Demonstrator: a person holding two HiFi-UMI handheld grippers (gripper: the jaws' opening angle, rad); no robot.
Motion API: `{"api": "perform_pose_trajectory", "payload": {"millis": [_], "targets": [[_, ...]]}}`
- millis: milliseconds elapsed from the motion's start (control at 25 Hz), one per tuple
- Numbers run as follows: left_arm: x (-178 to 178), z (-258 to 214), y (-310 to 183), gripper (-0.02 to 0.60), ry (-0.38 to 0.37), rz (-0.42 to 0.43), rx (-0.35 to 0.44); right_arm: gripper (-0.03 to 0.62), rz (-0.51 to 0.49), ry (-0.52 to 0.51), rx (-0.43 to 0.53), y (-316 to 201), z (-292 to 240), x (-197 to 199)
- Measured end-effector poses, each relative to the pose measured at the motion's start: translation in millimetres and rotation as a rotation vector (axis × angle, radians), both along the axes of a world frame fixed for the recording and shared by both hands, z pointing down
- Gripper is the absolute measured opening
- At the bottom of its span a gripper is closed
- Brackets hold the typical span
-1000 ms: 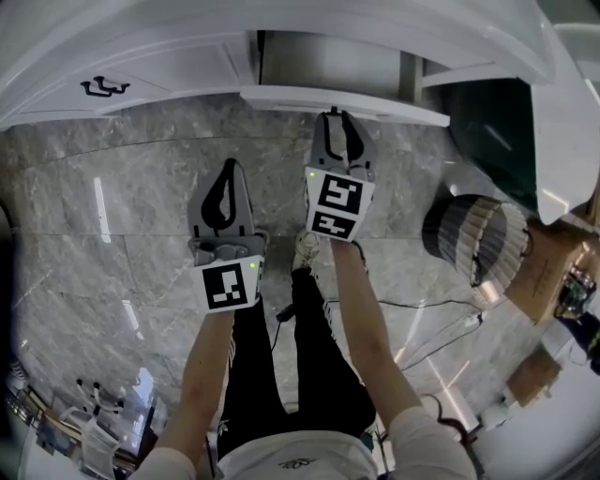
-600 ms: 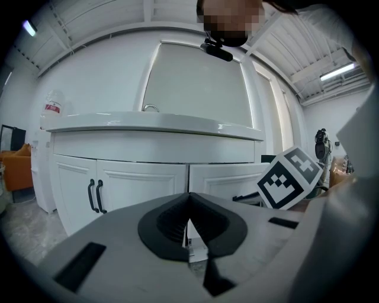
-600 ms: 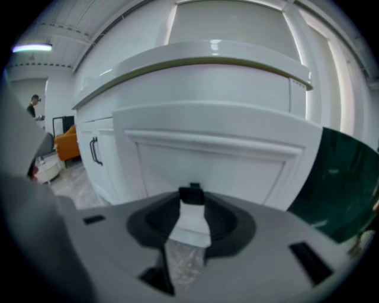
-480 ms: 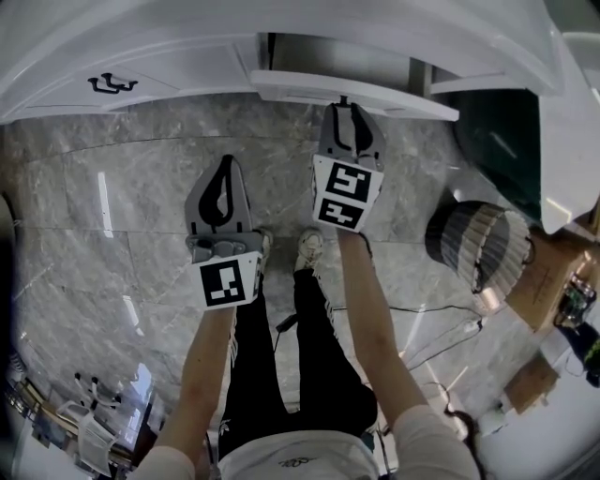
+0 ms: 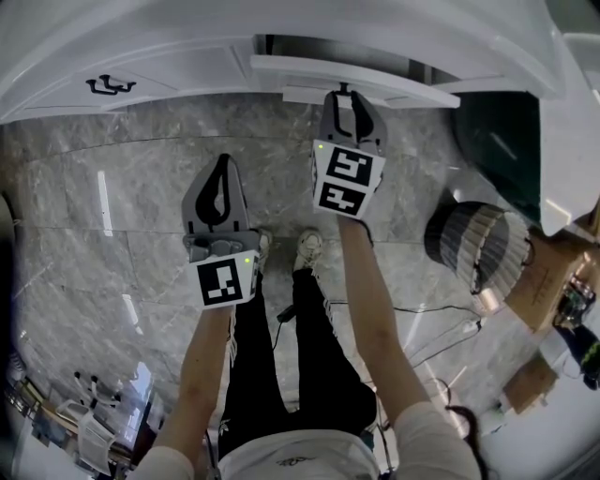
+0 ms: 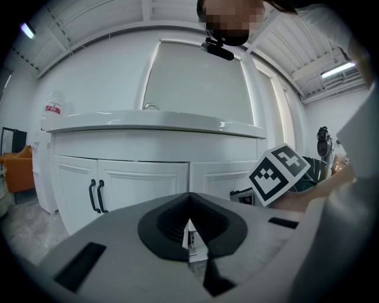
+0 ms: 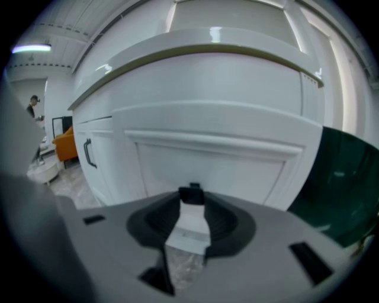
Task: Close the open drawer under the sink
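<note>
Partly hidden beneath the white countertop (image 5: 281, 28), the open drawer (image 5: 309, 67) shows only its front panel. The right gripper (image 5: 349, 97), jaws part-closed, clamps its black handle (image 7: 190, 194), which is mostly covered. The left gripper (image 5: 225, 161), jaws together and empty, hovers above the grey marble floor (image 5: 112, 187). 2 cabinet doors (image 6: 148, 189) stand to the left.

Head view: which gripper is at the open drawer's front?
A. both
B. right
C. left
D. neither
B: the right gripper is at the drawer front, closed on its handle, while the left gripper hangs shut over the floor, short of the cabinet.
</note>
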State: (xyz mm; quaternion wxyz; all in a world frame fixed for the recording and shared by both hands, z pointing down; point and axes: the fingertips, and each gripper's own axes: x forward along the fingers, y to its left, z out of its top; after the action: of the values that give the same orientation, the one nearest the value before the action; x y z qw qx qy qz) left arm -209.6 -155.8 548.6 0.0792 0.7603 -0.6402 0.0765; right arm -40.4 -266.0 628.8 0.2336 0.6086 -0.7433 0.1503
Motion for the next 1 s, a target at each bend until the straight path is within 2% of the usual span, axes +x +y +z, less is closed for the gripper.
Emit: {"api": "perform_pose_trajectory", "payload": {"millis": [1000], "targets": [[2.6, 5.8, -10.9, 0.020, 0.013, -0.001, -0.016, 0.144, -0.044, 0.027, 0.016, -31.7, -0.2, -1.3]]}}
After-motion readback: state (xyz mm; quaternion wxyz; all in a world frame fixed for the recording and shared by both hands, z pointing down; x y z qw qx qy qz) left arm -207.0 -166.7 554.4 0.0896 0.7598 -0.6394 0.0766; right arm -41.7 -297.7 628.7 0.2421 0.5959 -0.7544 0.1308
